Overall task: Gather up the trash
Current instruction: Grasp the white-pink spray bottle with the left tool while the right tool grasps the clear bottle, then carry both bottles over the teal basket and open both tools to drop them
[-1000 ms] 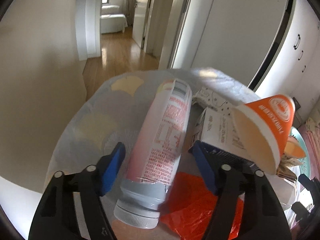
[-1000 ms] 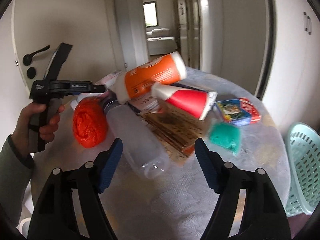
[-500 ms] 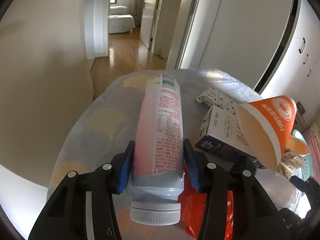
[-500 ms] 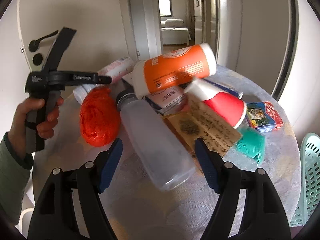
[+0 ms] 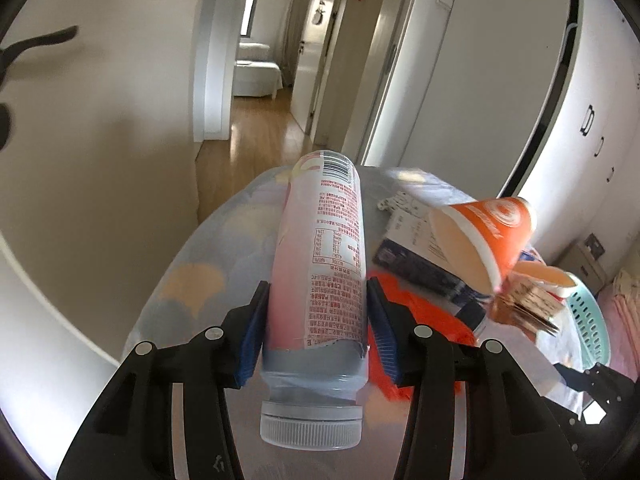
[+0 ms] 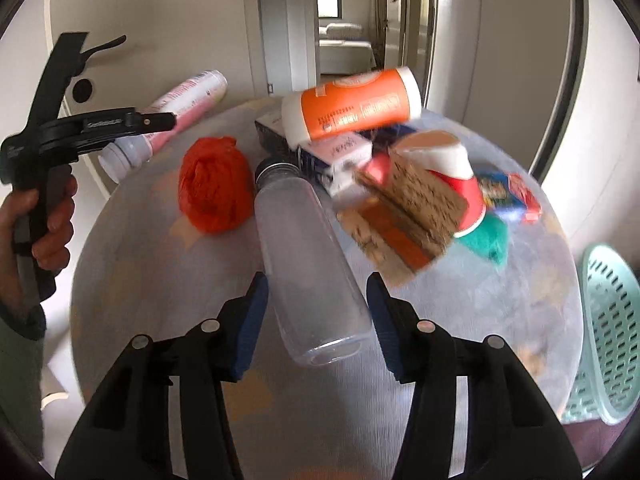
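Note:
My left gripper (image 5: 316,324) is shut on a pink-labelled white bottle (image 5: 320,264) and holds it lifted above the round table (image 5: 192,280); the bottle also shows in the right wrist view (image 6: 180,104). My right gripper (image 6: 316,320) stands around the lower end of a clear plastic bottle (image 6: 304,248) lying on the table, its blue pads close on both sides; contact is unclear. An orange crumpled bag (image 6: 214,192), an orange cup (image 6: 352,108), a red cup (image 6: 448,172), cartons and paper lie piled behind.
A teal laundry basket (image 6: 608,332) stands on the floor right of the table (image 6: 460,340). A small colourful box (image 6: 508,196) and green scrap (image 6: 486,240) lie at the table's right. Wall and door are at the left; a hallway lies beyond.
My left gripper closed on the pink bottle and lifted it off the table. My right gripper moved forward over the clear bottle and narrowed around it.

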Tool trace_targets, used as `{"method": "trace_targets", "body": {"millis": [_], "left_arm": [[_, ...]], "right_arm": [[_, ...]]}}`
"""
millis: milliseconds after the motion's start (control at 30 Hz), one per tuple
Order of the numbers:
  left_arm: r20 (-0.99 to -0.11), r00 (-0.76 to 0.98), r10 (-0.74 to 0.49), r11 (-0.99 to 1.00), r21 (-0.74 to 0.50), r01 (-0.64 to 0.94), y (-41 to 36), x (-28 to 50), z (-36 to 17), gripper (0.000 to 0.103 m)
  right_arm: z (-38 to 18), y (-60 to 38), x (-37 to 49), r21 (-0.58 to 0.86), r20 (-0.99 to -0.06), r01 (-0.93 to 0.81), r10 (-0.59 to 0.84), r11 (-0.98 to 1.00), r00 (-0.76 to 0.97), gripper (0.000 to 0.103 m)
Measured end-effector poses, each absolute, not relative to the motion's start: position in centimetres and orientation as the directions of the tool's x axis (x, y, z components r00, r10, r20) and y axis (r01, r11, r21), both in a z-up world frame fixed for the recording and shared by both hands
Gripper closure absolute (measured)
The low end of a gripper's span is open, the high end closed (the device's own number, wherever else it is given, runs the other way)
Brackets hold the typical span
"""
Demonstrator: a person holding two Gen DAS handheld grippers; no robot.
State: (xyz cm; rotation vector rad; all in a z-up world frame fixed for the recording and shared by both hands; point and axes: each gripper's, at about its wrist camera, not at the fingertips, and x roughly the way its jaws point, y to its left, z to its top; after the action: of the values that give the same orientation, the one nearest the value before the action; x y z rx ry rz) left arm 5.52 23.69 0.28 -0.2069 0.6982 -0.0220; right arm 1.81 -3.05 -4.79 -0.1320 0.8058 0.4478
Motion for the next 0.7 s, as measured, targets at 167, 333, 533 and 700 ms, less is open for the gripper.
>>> {"method": "trace_targets", "body": {"millis": [167, 333, 533, 700], "left_arm": [[-0.605, 0.787, -0.123, 0.973, -0.231, -0.026, 22.4, 3.1, 0.7, 0.057], [-0.598, 0.792, -0.126, 0.978, -0.208, -0.002, 21.3, 2.2, 0.8, 0.057], [-0.584, 0.8, -0.136, 0.979, -0.204, 0.017, 20.0, 2.4, 1.6, 0.057], [-0.579, 0.802, -0.145, 0.981, -0.191, 0.039, 19.2, 2.4, 1.9, 0.057]], "right_arm": [[-4.3, -3.0, 1.2, 0.068, -0.731, -0.451, 0.352, 0.89, 0.584, 0.052], [-4.4, -2.2, 2.3, 0.065, -0.725, -0.452, 0.353, 0.89, 0.591, 0.04], [-5.4, -1.3, 4.1, 0.092, -0.747, -0.445, 0.357, 0.891, 0.561, 0.04], [-5.8, -0.9, 4.5, 0.088, -0.758, -0.435, 0.344, 0.896, 0.554, 0.043]]}}
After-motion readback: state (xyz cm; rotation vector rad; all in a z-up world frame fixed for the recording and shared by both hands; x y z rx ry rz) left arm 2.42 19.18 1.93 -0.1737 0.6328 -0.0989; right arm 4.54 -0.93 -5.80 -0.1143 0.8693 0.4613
